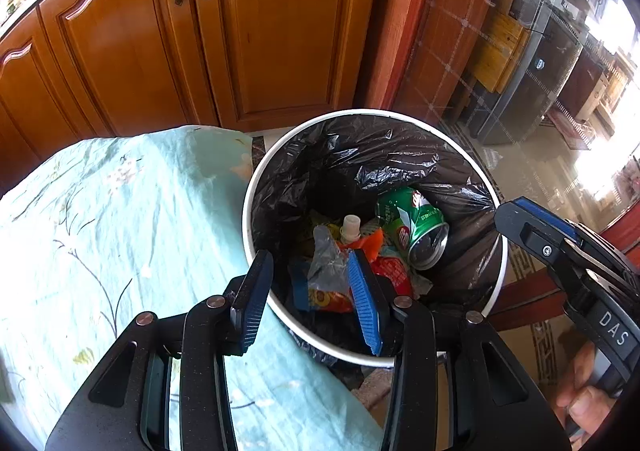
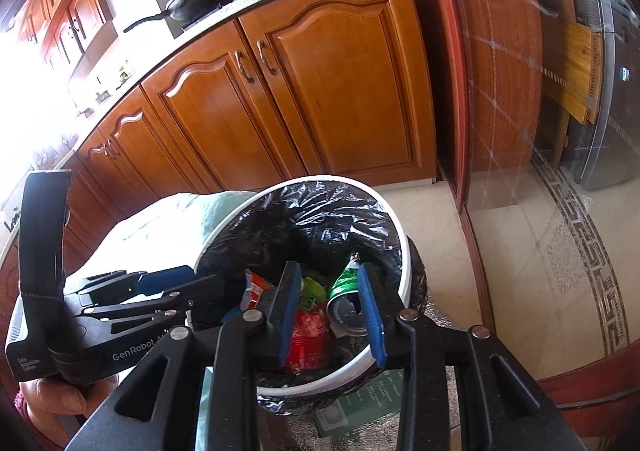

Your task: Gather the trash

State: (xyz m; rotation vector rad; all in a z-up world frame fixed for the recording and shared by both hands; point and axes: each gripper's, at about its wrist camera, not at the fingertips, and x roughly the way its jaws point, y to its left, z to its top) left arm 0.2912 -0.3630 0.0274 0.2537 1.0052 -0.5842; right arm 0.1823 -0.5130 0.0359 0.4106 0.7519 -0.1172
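Both grippers hang over the mouth of the round white plastic bin [image 1: 256,179], its crinkled glossy black liner [image 1: 360,155] folded over the rim, beside a table edge draped in pale green floral cloth [image 1: 100,219]. The left gripper [image 1: 310,299] and right gripper [image 2: 332,315] stand partly open with nothing between their ribbed blue pads. A dented green metal can [image 1: 416,227], crumpled wrappers [image 1: 332,271] and a capped pouch [image 1: 352,229] lie at the bin's bottom.
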